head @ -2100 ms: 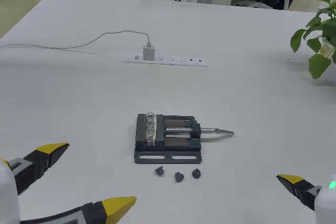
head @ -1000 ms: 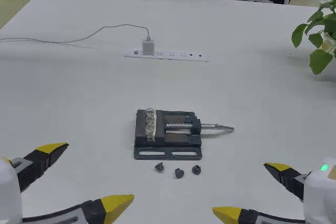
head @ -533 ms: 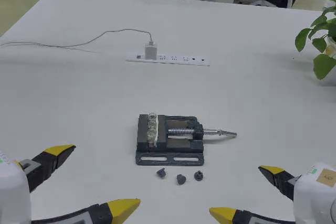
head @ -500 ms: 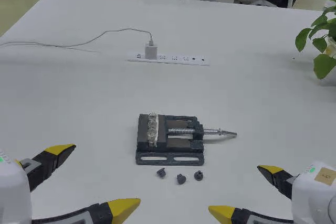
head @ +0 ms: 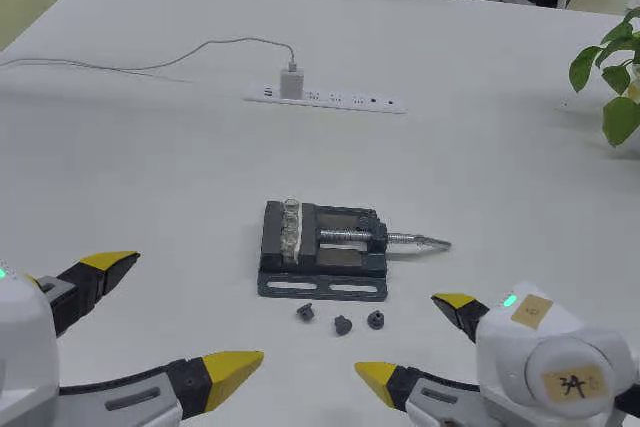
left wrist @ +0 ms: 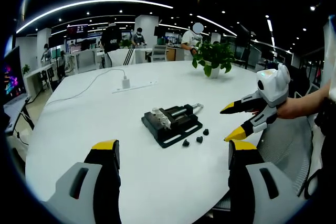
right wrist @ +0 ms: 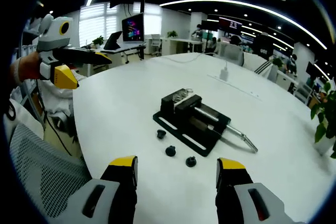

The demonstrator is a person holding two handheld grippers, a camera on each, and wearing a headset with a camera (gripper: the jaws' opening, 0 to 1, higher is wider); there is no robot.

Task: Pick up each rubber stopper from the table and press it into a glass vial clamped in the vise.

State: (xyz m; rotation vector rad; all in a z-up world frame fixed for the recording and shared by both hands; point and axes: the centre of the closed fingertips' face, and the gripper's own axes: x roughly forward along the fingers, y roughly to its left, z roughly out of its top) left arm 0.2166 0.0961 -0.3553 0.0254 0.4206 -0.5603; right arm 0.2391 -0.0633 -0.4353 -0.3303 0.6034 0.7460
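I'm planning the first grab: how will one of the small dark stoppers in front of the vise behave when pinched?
The middle stopper looks tiny beside the open right claw, so it is probably light and may slip from an off-centre pinch. Its round, stepped shape suggests it could roll if nudged.

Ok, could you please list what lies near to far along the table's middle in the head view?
Row of three dark rubber stoppers → dark metal vise clamping clear glass vials → long white power strip with white charger.
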